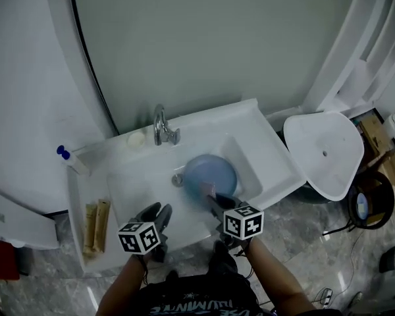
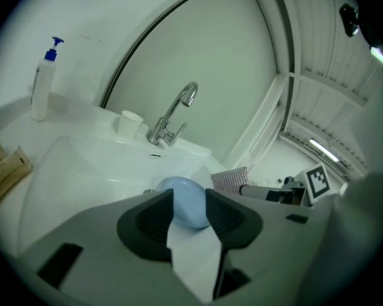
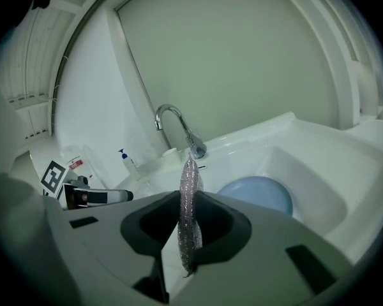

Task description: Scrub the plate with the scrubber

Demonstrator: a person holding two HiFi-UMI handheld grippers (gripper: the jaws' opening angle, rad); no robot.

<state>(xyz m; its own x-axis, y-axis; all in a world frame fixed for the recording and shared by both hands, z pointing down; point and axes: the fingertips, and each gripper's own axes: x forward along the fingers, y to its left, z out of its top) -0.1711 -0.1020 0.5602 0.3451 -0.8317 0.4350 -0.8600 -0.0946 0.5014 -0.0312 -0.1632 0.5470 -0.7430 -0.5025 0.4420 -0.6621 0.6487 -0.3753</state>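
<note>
A pale blue plate (image 1: 210, 173) lies in the white sink basin (image 1: 138, 183), beside the drain. My right gripper (image 1: 214, 201) reaches over the basin's front edge and is shut on a thin silvery mesh scrubber (image 1: 206, 189), which hangs just above the plate's near rim. The right gripper view shows the scrubber (image 3: 190, 171) pinched edge-on between the jaws, with the plate (image 3: 258, 195) beyond. My left gripper (image 1: 158, 210) hovers over the sink's front edge, left of the plate, open with nothing in it. Through its gap I see the plate (image 2: 179, 187), and to the right the scrubber (image 2: 230, 179).
A chrome faucet (image 1: 163, 127) stands behind the basin with a small white cup (image 1: 137, 138) beside it. A pump bottle (image 1: 71, 160) and brown packets (image 1: 95, 226) sit on the left counter. A white lidded fixture (image 1: 322, 153) stands to the right on the marble floor.
</note>
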